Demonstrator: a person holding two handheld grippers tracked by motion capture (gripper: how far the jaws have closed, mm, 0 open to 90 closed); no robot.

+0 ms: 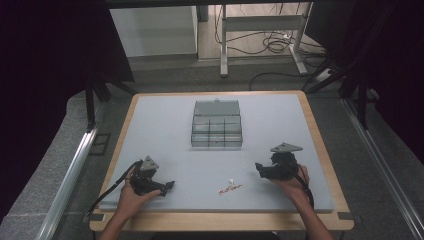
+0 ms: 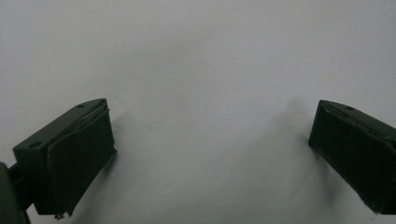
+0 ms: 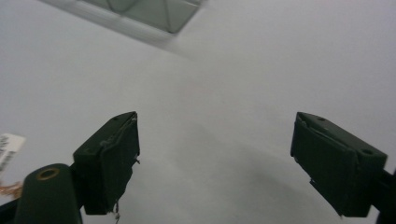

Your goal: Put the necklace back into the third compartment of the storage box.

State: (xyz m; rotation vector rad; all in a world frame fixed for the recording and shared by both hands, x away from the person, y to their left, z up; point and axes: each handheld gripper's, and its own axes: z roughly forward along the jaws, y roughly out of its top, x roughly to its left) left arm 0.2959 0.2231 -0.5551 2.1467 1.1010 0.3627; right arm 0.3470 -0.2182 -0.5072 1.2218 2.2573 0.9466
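A clear plastic compartment box (image 1: 217, 125) stands open at the middle of the grey mat, and its corner (image 3: 140, 11) shows at the top of the right gripper view. A thin gold chain with a white tag (image 1: 230, 187) lies near the front edge, between the two hands; the tag (image 3: 8, 145) also peeks in at the left edge of the right gripper view. My left gripper (image 1: 168, 187) rests low at the front left, open, with bare mat between its jaws (image 2: 210, 135). My right gripper (image 1: 259, 168) sits at the front right, open and holding nothing (image 3: 215, 149).
The grey mat (image 1: 165, 125) covers a wooden table (image 1: 320, 145). Metal rails run along both sides of the table. Beyond the far edge are a desk frame (image 1: 260, 30) and cables on the floor.
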